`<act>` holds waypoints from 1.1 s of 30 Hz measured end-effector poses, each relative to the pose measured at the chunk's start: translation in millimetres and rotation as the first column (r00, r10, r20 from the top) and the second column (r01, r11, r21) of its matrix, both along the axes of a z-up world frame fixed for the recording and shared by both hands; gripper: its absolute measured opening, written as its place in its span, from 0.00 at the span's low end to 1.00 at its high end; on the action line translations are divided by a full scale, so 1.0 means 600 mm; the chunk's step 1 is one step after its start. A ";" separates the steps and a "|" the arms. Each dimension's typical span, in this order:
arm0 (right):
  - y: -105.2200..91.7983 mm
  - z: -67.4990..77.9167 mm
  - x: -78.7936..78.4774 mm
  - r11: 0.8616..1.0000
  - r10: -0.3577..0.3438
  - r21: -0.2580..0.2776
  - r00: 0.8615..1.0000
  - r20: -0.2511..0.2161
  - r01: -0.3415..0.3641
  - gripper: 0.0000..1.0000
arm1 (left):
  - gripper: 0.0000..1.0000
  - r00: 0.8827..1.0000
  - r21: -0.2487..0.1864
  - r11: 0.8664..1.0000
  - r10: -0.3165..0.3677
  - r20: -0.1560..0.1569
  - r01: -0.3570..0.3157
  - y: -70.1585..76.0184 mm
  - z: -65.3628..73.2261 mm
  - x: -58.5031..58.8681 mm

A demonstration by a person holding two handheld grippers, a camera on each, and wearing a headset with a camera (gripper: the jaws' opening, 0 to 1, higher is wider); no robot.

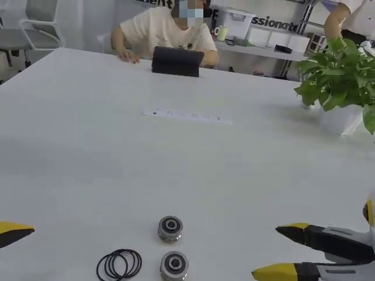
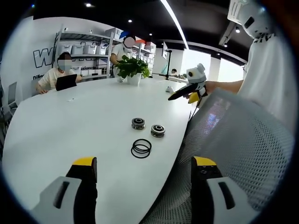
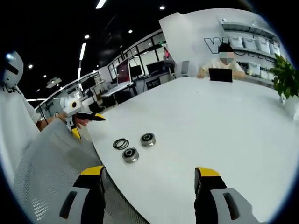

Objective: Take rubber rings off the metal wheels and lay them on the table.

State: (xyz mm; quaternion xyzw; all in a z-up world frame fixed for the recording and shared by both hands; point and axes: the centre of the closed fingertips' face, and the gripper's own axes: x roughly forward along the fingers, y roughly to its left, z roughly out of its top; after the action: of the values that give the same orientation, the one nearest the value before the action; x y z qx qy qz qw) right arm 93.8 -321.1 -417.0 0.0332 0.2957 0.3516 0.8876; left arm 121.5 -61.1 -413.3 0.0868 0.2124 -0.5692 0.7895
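Metal wheels (image 1: 170, 229) and loose rubber rings (image 1: 119, 264) lie at the desk's (image 1: 176, 164) near edge, the rings already stripped, I'd judge. Your left gripper (image 2: 145, 162) and right gripper (image 1: 266, 252) flank them, jaws apart — ready, holding nothing.

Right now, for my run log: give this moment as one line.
left claw open, empty | right claw open, empty | rubber rings loose on table | two metal wheels beside them
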 end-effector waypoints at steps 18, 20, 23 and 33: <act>-0.010 -0.045 -0.021 0.999 -0.033 -0.037 0.998 -0.051 0.031 0.87 | 0.84 0.998 0.031 0.999 0.039 -0.047 -0.037 0.008 -0.016 0.001; -0.008 -0.044 -0.023 0.999 -0.034 -0.034 0.998 -0.051 0.032 0.89 | 0.84 0.998 0.028 0.999 0.042 -0.055 -0.041 0.008 -0.016 0.000; -0.008 -0.046 -0.024 0.998 -0.037 -0.043 0.998 -0.048 0.035 0.93 | 0.85 0.997 0.025 0.999 0.048 -0.053 -0.046 0.008 -0.016 0.001; -0.013 -0.057 -0.028 0.996 -0.061 -0.074 0.996 -0.068 0.056 0.99 | 0.88 0.996 0.019 0.998 0.069 -0.062 -0.068 0.010 -0.017 0.003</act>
State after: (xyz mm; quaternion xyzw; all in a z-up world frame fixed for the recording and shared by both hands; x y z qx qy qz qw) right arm 76.8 -329.1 -451.4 0.0224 0.3382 0.3130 0.8872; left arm 123.6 -55.3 -423.6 0.0681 0.2445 -0.5425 0.8008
